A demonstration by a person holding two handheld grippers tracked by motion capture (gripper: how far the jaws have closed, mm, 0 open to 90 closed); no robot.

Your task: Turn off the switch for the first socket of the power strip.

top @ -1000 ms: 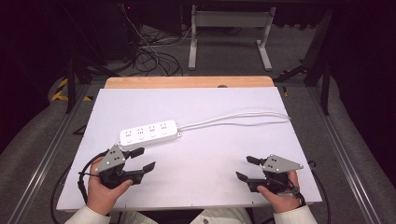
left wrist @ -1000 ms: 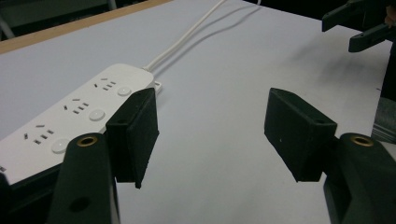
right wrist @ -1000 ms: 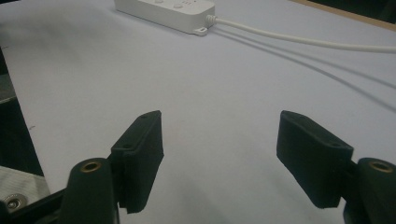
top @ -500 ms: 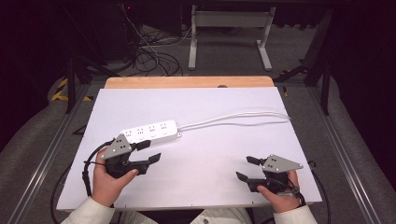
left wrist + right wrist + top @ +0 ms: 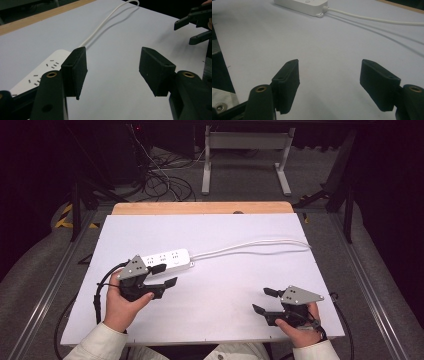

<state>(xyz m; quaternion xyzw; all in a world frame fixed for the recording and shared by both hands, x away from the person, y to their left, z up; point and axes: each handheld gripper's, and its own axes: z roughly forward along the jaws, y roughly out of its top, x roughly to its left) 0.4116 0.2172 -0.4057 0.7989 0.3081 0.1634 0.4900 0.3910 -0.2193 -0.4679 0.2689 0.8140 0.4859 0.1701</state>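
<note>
While no brand text is readable, the white plastic power strip [image 5: 162,259] lies on the white table [image 5: 225,285], left of centre. Left tongs [image 5: 165,275] gape wide beside it, empty; right tongs [image 5: 264,300] wide, well apart. Left gripper view shows socket slots; right gripper view shows its white cord [image 5: 372,19] exit.

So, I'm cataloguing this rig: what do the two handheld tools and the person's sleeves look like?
Both are black, each topped by a grey three-cornered plate with small holes. The left claw and right claw have blocky black jaws on arms with brass-ringed holes. A black cable trails from the left one. The sleeves are off-white.

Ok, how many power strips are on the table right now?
1. The white power strip lies left of centre, beside the left gripper, its cord running right. Nothing looks hidden.
</note>
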